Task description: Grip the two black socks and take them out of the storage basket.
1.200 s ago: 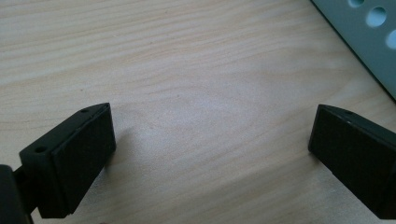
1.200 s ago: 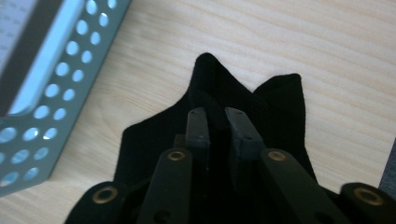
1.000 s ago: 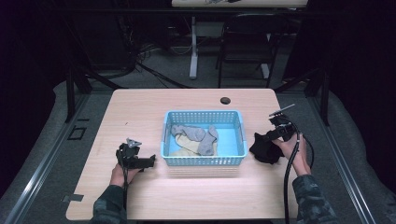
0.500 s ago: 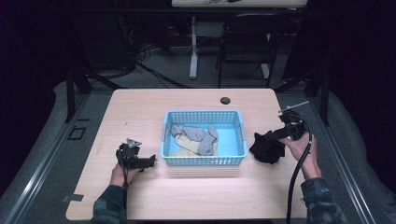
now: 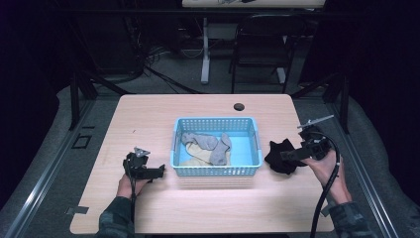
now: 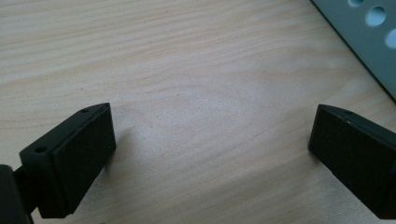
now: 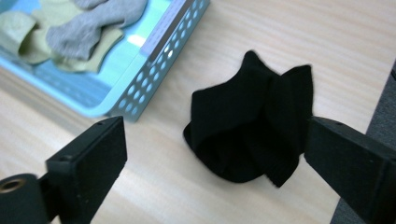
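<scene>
On the right side of the wooden table point(image 5: 148, 114), a crumpled black sock point(image 5: 280, 156) lies flat on the surface, just beside the right wall of the blue basket point(image 5: 216, 171) and clear of it. The right gripper point(image 5: 292, 155) hangs over the sock's right edge, held in the person's right hand point(image 5: 324, 166). Its jaws have just been opening and now stand wide. In the right gripper view the black sock point(image 7: 250, 123) lies on the table beyond and between the two jaws, with no pad pressing on it.

Inside the basket lie grey socks point(image 5: 210, 145) over a pale yellow-green one point(image 5: 195, 157).

The left gripper point(image 5: 157, 172) rests low at the table near the basket's left wall, held in the left hand point(image 5: 130, 184). Its jaws stand wide apart over bare wood, with nothing between them.
</scene>
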`<act>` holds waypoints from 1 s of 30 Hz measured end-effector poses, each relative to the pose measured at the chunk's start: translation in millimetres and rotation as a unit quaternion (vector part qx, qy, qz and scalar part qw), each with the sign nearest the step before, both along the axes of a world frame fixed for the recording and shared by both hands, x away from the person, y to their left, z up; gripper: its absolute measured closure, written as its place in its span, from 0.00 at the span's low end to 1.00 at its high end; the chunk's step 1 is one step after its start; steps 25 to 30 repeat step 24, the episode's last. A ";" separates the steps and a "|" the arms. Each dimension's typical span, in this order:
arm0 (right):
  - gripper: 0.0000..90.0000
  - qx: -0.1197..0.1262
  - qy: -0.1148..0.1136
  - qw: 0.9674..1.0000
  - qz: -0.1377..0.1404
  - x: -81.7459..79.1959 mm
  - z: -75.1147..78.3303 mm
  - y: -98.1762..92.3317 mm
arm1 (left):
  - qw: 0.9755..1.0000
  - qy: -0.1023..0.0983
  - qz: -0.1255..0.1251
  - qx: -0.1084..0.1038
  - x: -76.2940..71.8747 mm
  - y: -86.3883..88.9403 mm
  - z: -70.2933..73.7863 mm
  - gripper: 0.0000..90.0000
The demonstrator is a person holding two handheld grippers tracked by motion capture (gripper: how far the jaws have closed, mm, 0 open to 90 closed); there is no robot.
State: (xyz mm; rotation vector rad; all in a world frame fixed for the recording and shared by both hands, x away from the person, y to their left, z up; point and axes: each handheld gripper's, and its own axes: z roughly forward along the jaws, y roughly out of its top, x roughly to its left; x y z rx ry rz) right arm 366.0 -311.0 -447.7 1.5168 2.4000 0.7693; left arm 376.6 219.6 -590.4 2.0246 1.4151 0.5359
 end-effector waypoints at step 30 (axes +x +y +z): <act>0.00 -0.010 -0.005 1.000 -0.013 -34.1 -47.8 -1.5 | 1.000 0.000 -0.001 0.000 0.6 -0.1 0.0 0.01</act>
